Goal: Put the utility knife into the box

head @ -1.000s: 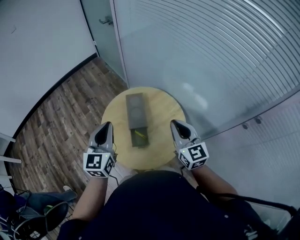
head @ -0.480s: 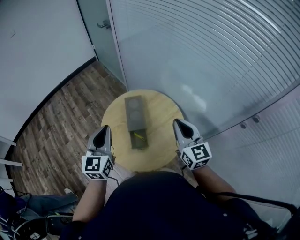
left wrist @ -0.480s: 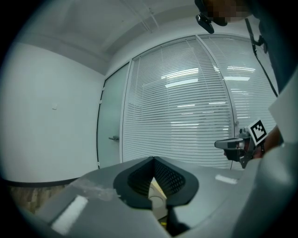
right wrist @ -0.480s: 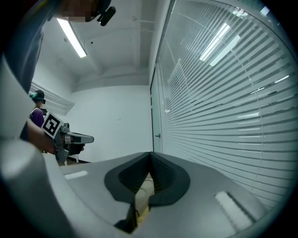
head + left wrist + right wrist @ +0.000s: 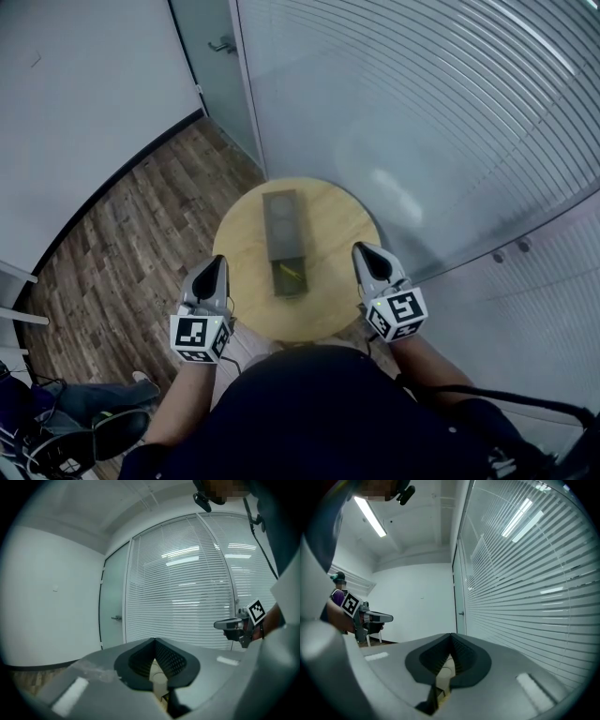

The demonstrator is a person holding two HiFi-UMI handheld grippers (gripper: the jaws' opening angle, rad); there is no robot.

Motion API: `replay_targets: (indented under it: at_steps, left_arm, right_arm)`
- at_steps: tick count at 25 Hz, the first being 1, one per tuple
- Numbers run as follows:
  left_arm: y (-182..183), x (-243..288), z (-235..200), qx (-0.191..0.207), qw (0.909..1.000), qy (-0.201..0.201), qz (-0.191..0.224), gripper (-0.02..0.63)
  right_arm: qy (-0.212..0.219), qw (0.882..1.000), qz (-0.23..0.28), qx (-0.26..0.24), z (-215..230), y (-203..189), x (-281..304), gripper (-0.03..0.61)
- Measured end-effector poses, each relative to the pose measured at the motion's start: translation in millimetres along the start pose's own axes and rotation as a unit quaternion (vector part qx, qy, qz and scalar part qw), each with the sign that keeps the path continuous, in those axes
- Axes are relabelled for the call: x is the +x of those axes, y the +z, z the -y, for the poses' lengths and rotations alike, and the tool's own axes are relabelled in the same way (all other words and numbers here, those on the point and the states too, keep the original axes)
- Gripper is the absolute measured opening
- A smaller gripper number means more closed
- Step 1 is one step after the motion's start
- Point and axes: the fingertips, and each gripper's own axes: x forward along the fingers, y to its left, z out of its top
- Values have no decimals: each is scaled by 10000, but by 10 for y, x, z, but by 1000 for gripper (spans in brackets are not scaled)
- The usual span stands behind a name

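**Desk:** Where was the utility knife when you looked?

**Me:** I saw a thin yellow sliver, which I took for the utility knife [image 5: 290,273]. It lay in the pulled-out open end of the grey box [image 5: 282,220], mid-worktop. It was too small in view for me to swear to more.

**Desk:** And the claws?

**Me:** The left claw [image 5: 220,262] was pressed together with nothing in it. The right claw [image 5: 359,249] was the same, tips met and empty. Both hovered by the near rim, one on each side of the box and apart from it.

**Desk:** How would the knife handle?

**Me:** I judged it light, stiff and a bit slick. I'd have pinched it across the middle of the handle, clear of the blade end.

**Desk:** Surface and room?

**Me:** The round worktop [image 5: 244,248] was pale, smooth wood, so the box might have slid if nudged. There was a plank floor [image 5: 122,225] below and a striped glass wall [image 5: 422,112] close behind.
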Motion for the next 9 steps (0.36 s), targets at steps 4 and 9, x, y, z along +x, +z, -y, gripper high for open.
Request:
replay_targets:
  at_steps: [4,9]
  left_arm:
    - [14,-16,-109,-22,10000,-22,60,5]
    - [-59,41,-222,9,9999,-116,42,5]
  right_arm:
    - [-72,10000,-23,-38,-49,-8,35,8]
    - [-68,9999,11,-103,-128,2,162,8]
